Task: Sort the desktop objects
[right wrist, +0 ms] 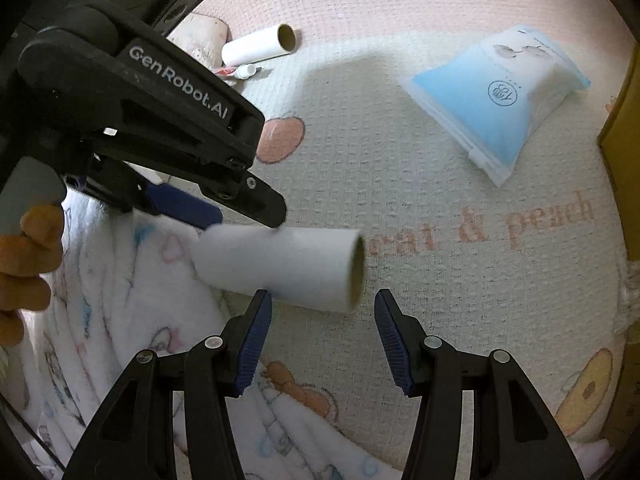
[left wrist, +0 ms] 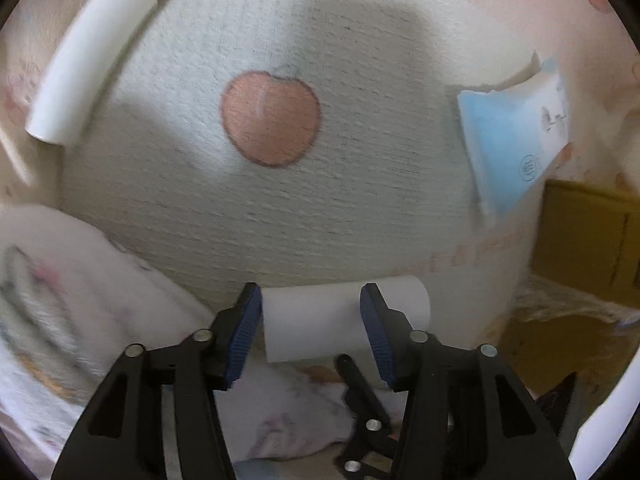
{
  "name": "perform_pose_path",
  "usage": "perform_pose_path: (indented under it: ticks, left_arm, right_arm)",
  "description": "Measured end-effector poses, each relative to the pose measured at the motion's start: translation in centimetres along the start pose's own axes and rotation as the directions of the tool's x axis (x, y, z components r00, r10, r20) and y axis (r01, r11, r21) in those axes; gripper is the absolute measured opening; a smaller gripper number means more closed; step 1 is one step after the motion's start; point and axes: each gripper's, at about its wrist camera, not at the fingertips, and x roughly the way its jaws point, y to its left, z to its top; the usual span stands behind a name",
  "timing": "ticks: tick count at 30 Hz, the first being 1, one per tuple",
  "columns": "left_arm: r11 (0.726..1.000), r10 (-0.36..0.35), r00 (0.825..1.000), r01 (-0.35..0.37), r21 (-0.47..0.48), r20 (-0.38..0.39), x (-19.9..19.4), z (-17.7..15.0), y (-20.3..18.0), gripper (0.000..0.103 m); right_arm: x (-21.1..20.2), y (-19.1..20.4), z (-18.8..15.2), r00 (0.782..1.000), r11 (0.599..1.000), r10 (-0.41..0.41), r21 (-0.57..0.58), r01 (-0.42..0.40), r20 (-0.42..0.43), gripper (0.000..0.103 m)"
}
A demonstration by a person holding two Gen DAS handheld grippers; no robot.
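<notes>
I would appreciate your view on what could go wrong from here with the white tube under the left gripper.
1. The white tube lies half on the fluffy blanket and could roll off.
2. The left gripper straddles it with open jaws; closing off-centre may kick it away.
3. The right gripper is close and may collide.

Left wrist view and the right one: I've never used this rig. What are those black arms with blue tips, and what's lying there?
Each picture comes from a camera on a hand-held gripper, looking along its two blue-padded fingers. The left gripper is open over a white cardboard tube, which its pads do not seem to pinch. The right gripper is open and empty. On the peach-print cloth lie another tube, a blue pouch and a white blanket.
</notes>
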Motion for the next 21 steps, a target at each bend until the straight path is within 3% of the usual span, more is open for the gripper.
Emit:
perform_pose_path:
  ticks: [9, 16, 21]
  left_arm:
    - [0.999, -0.020, 0.999, 0.019, 0.026, 0.049, 0.2, 0.4, -2.1, 0.055]
    - [0.990, -0.143, 0.988, 0.143, 0.006, 0.051, 0.6, 1.0, -2.9, 0.055]
    - [0.985, -0.171, 0.982, 0.171, 0.012, 0.081, 0.5, 0.1, -2.9, 0.054]
  right_arm:
    - [-1.1, -1.3, 0.1, 0.998, 0.999, -0.048, 0.020, 0.047, 0.044, 0.052]
    - [-2.2, -3.4, 0.8, 0.994, 0.994, -0.088, 0.078, 0.082, 0.069, 0.052]
    - [-3.3, -4.4, 0.6, 0.987, 0.986, -0.137, 0.110, 0.128, 0.080, 0.052]
